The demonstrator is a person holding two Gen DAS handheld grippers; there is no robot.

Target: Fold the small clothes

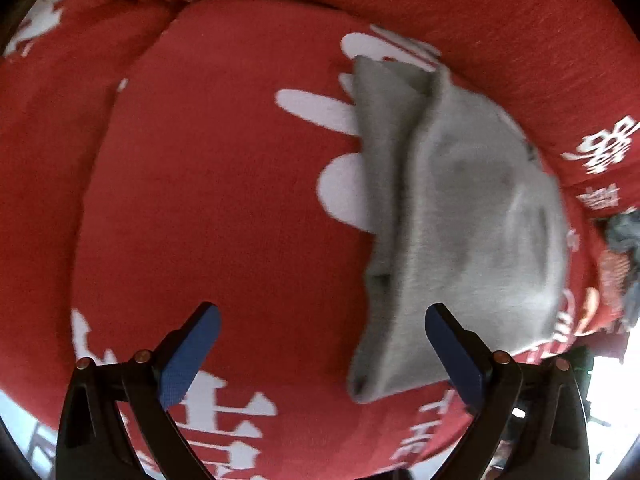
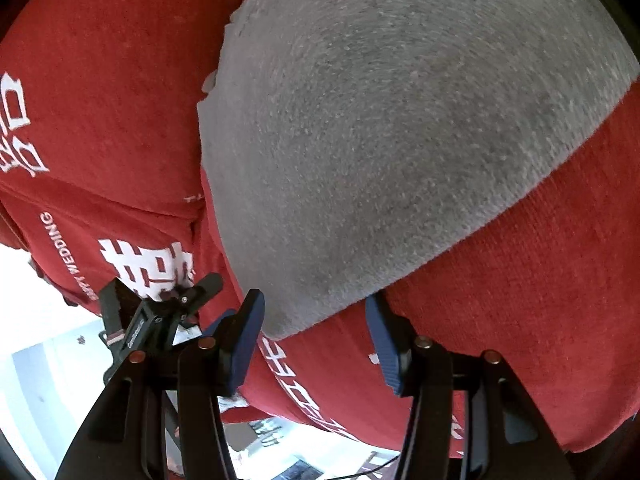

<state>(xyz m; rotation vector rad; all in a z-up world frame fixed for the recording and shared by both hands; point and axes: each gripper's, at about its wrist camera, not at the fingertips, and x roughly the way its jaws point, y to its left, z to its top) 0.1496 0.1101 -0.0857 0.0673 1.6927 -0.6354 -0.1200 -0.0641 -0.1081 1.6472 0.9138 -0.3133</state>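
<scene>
Nearby, a folded grey garment lies on the red printed cloth covering the surface; both the left hand-held gripper and right hand-held gripper gape empty, a dark clothes pile off right.

The grey garment is a small piece of soft, fleecy knit fabric, lying folded on the red cloth with white lettering. In the left wrist view it lies to the right, with a narrower layer showing along its left edge from under the top layer. In the right wrist view the garment fills the far centre, its rounded near edge resting flat on the red cloth.
</scene>
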